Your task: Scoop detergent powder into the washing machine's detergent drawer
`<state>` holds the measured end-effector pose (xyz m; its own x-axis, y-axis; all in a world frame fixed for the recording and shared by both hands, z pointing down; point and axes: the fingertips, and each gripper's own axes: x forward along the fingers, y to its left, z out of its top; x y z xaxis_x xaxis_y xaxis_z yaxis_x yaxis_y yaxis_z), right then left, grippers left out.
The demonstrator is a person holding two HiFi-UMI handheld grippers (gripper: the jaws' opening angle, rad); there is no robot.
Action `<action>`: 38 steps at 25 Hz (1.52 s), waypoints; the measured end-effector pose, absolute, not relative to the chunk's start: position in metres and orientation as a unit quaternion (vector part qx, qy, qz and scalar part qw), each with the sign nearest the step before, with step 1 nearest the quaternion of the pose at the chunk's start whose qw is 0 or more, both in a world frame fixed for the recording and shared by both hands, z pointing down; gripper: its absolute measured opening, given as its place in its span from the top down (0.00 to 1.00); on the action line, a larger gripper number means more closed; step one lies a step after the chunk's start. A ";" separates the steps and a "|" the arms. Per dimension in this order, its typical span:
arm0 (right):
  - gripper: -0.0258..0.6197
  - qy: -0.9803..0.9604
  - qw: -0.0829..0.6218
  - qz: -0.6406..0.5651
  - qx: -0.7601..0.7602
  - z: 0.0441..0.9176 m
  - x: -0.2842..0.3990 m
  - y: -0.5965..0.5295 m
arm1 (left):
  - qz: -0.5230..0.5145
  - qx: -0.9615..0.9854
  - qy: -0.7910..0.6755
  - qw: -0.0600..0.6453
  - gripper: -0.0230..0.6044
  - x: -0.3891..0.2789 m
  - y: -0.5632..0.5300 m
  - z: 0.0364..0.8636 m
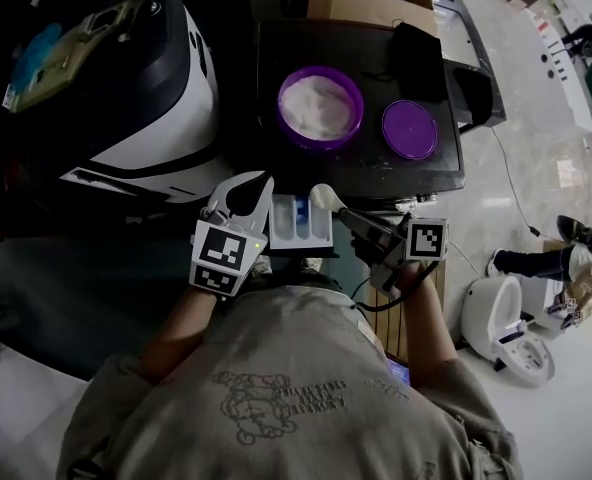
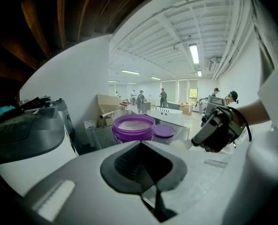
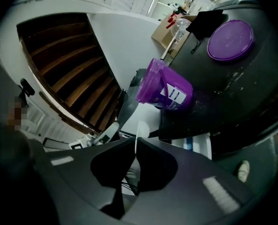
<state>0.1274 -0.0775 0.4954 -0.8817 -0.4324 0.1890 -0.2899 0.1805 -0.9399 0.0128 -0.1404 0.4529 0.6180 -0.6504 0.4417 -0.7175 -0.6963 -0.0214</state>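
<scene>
A purple tub [image 1: 320, 108] of white powder stands open on the black washing machine top [image 1: 376, 168], its purple lid [image 1: 409, 129] lying to its right. Below the top's front edge, the white detergent drawer [image 1: 301, 220] with a blue compartment is pulled out. My right gripper [image 1: 351, 218] is shut on the handle of a white scoop [image 1: 323, 198], whose bowl hangs over the drawer's right part. In the right gripper view the scoop [image 3: 141, 130] shows edge-on between the jaws, with the tub [image 3: 165, 90] beyond. My left gripper [image 1: 244, 190] is shut, just left of the drawer.
A white and black appliance [image 1: 146, 88] stands close on the left. A cardboard box [image 1: 366, 8] and a black item [image 1: 416, 48] sit behind the tub. On the floor to the right are a white device [image 1: 501, 323] and another person's feet [image 1: 536, 263].
</scene>
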 end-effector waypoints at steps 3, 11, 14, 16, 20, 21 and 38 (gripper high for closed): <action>0.91 0.773 -0.009 -0.576 -0.266 0.523 0.131 -0.069 | 0.221 0.897 -0.374 0.082 0.96 0.015 -0.136 0.461; 0.91 0.783 -0.123 -0.525 -0.310 0.571 0.138 -0.054 | 0.237 0.899 -0.359 0.087 0.96 0.021 -0.125 0.475; 0.91 0.783 -0.162 -0.507 -0.322 0.586 0.140 -0.050 | 0.245 0.897 -0.357 0.091 0.96 0.021 -0.122 0.484; 0.91 0.783 -0.186 -0.492 -0.332 0.595 0.141 -0.049 | 0.252 0.895 -0.356 0.096 0.96 0.019 -0.120 0.491; 0.91 0.778 -0.211 -0.469 -0.360 0.608 0.145 -0.051 | 0.265 0.890 -0.356 0.106 0.96 0.015 -0.116 0.505; 0.91 0.777 -0.216 -0.465 -0.364 0.611 0.146 -0.051 | 0.268 0.889 -0.356 0.108 0.96 0.015 -0.115 0.508; 0.91 0.797 -0.412 -0.279 -0.343 0.649 0.136 -0.039 | 0.285 0.879 -0.359 0.133 0.96 0.003 -0.102 0.530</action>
<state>0.1358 -0.0391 0.6488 -0.4258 -0.3165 0.8476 -0.7765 0.6087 -0.1628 0.0031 -0.1019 0.5296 0.5798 -0.5548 0.5967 -0.7061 -0.7075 0.0282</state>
